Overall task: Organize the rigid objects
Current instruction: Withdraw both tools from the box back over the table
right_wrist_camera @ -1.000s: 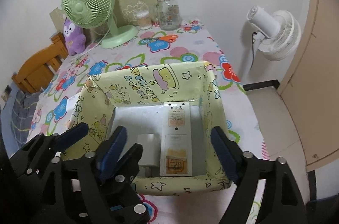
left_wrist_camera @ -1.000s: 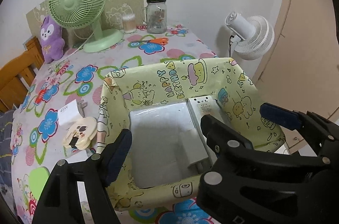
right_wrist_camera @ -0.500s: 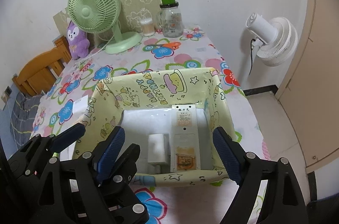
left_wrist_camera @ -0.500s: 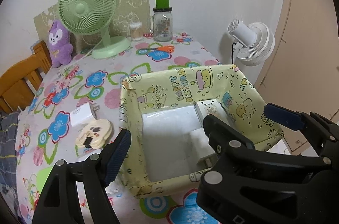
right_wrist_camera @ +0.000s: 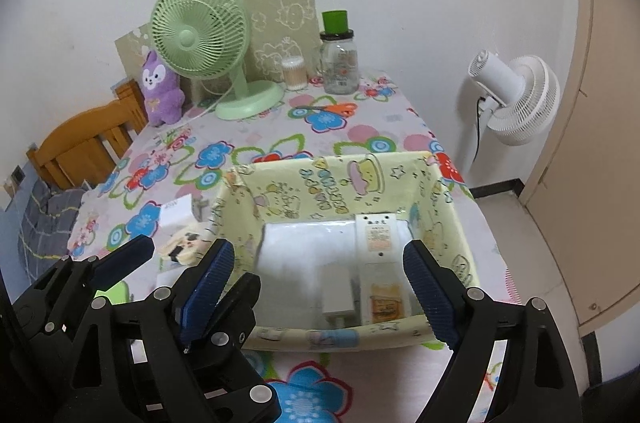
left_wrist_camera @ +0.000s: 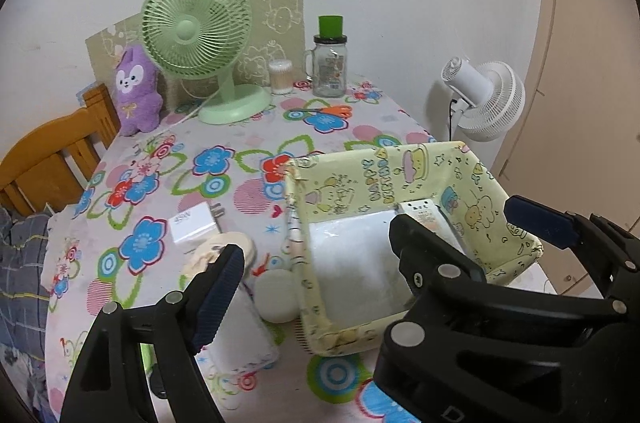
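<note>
Compared with one second earlier: both views pulled back and up from the yellow cartoon-print box (right_wrist_camera: 400, 179), so more of the flowered desk (left_wrist_camera: 240, 151) visible. Left claw (left_wrist_camera: 368, 255) jaws just opened a little further; wide apart, nothing gripped, box interior seen between the fingers. Right claw (right_wrist_camera: 320, 287) jaws likewise opened further, though barely so at the last; wide apart, nothing held, both blue pads clear of the box walls.

Box contents, right wrist view: long white device with printed labels (right_wrist_camera: 380, 263) lying flat along the right side; small white plug adapter (right_wrist_camera: 338, 297) just beside it, near the front wall.

Outside the box, on the desk to its left: white charger block (left_wrist_camera: 196, 223), cream figure-shaped item (left_wrist_camera: 224, 251) partly behind the left claw's left finger, round white item (left_wrist_camera: 276, 295) against the box's outer wall, flat white rectangular item (left_wrist_camera: 240, 339) near the desk's front edge.

At the far end of the desk: green desk fan (left_wrist_camera: 196, 27), purple plush toy (left_wrist_camera: 134, 87), glass jar with green lid (left_wrist_camera: 330, 63), cotton swab tub (left_wrist_camera: 280, 77), orange-handled scissors (left_wrist_camera: 328, 110). Wooden chair (left_wrist_camera: 48, 159) at left; white floor fan (right_wrist_camera: 516, 95) at right, off the desk.

Obstruction: right claw's body covering the box's right half in the left wrist view, hiding the adapter and most of the long device. Round and flat white items visible in the left wrist view only; in the right wrist view that area blocked by the left claw.
</note>
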Demonstrator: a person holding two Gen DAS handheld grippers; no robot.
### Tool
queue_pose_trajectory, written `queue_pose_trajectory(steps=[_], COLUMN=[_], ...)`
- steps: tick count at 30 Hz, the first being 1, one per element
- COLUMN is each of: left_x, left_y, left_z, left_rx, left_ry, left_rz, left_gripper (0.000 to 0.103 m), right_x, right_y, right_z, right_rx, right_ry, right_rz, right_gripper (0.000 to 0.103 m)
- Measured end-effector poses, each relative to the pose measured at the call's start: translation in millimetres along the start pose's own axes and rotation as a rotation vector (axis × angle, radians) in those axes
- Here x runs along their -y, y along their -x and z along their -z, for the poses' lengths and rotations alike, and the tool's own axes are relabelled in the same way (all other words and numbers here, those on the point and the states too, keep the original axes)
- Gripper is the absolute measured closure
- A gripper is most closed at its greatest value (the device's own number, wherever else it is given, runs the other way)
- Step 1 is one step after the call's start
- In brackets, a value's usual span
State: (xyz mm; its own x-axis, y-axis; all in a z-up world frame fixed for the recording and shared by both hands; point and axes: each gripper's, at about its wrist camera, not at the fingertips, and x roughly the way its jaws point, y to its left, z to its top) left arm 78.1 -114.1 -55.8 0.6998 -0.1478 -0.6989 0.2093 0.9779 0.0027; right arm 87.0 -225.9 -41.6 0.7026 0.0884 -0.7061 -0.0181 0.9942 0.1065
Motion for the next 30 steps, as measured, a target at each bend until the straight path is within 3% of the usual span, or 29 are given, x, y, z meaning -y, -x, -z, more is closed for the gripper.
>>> queue_pose_trajectory(steps=[12,30], left_x=[-32,-107], left_y=[16,31], left_z=[3,23], left_rx=[0.036,0.039], left_ry=[0.024,0.095], left_rz=[-0.018,-0.104], left_gripper=[0.019,0.016], right_x=[-37,-122], right_y=[11,3], right_z=[-3,2], right_rx=[0.05,0.087], right_ry=[0.049,0.144], right_rz=[0.012,-0.047], right_gripper=[0.014,0.014])
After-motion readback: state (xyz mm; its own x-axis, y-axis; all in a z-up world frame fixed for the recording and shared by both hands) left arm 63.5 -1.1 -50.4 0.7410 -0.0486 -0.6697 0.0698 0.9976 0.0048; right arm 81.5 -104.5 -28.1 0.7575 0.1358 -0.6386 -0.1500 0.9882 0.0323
